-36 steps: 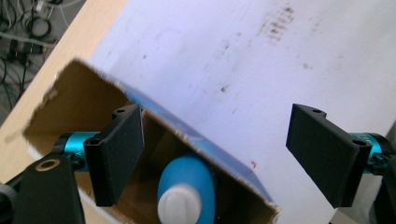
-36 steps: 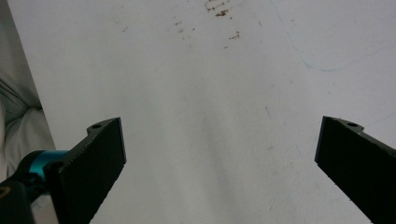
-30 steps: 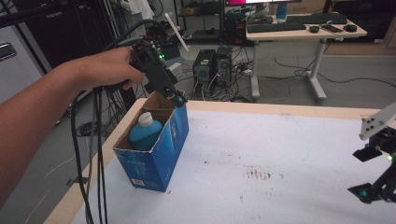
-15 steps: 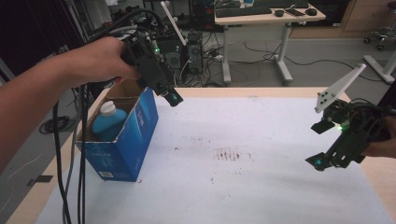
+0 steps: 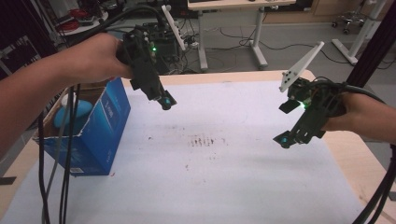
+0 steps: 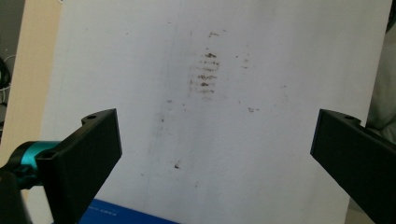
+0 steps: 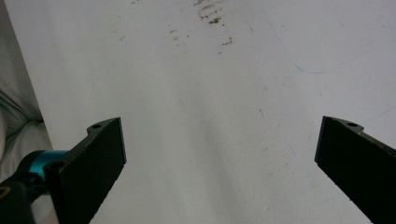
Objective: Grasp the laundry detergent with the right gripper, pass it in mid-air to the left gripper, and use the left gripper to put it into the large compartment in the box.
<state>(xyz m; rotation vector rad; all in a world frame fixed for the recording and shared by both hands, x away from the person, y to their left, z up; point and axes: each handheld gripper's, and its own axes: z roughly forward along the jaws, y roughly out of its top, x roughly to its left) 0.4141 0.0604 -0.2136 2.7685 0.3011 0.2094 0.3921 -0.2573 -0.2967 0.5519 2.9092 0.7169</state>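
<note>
Now both grippers hang above the white sheet with nothing between their jaws. The left gripper sits just right of the blue box, its jaws having just been opening and now spread wide over bare sheet in the left gripper view. The right gripper hovers at the sheet's right side, jaws equally wide apart in its own view. The bottle, blue with a pale cap, stands inside the box at the table's left edge, apart from both grippers. By my reading the packing step is finished: the bottle is in and the left hand is clear of it. Next, I judge, the open flaps want closing, which calls for the left gripper to go back to the box rim and the right to cross the sheet and steady it.
</note>
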